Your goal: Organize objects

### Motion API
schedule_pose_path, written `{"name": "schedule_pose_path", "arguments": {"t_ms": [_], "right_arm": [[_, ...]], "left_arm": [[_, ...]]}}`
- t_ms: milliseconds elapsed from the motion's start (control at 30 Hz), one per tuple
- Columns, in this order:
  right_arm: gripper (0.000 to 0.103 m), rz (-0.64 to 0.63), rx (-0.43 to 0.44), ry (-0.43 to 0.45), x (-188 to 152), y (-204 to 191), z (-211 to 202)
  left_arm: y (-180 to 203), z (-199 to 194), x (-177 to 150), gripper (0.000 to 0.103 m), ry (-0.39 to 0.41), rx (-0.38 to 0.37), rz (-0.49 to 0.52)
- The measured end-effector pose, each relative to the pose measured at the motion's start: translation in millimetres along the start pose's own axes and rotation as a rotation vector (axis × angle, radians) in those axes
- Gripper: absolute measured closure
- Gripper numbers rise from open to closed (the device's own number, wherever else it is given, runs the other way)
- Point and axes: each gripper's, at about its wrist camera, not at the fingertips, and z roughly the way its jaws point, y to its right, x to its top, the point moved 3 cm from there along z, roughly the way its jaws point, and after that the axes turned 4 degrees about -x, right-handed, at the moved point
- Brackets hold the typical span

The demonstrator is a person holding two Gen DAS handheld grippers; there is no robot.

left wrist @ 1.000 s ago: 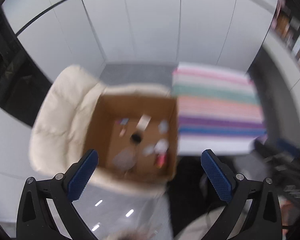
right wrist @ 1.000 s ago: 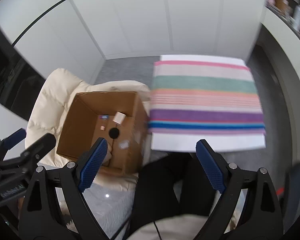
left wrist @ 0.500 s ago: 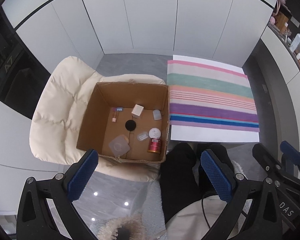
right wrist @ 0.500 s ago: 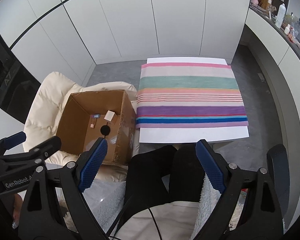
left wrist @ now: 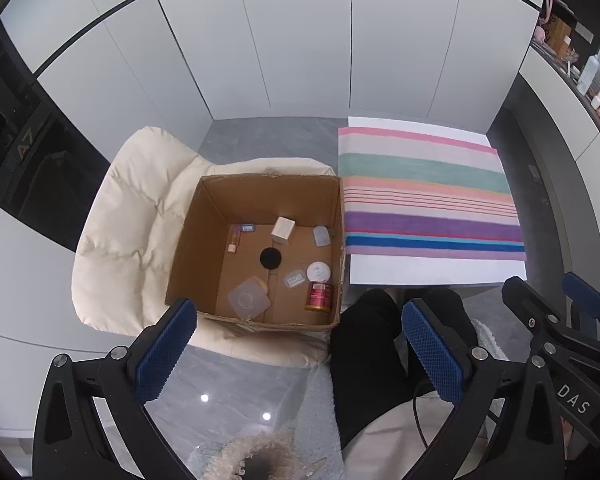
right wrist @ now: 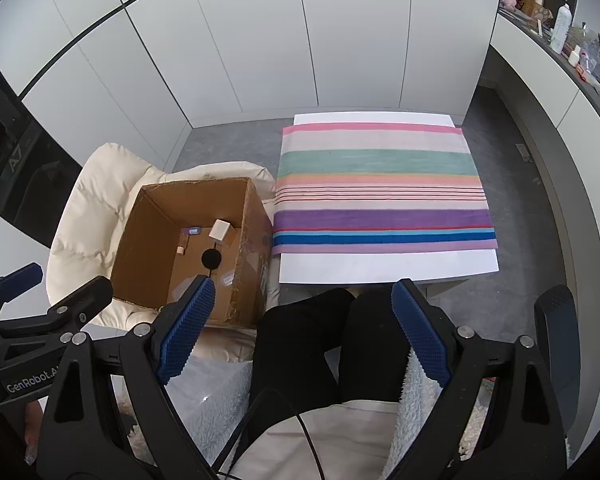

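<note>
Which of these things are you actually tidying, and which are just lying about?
Part of the job: cardboard box, red jar, white cube, round white lid, striped mat.

Just around: cream chair, shelf clutter, white cabinets.

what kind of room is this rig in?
Probably a home kitchen or utility corner: plain white floor-to-ceiling cabinet doors, a side counter cluttered with bottles, and a cream padded chair holding an open brown cardboard box beside a low white table with a striped cloth.
</note>
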Motion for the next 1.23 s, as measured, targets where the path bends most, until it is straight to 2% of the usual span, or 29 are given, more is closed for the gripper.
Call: {"name": "schedule_pose_path", "arguments": {"t_ms": [1233], "right_arm": [[0.011,-0.02,-0.023,0.017,-2.2,-1.4,-5.4]], "left_arm": [[2.6,-8.8,-6.6,0.0,0.006,-0.056,0.007]]}}
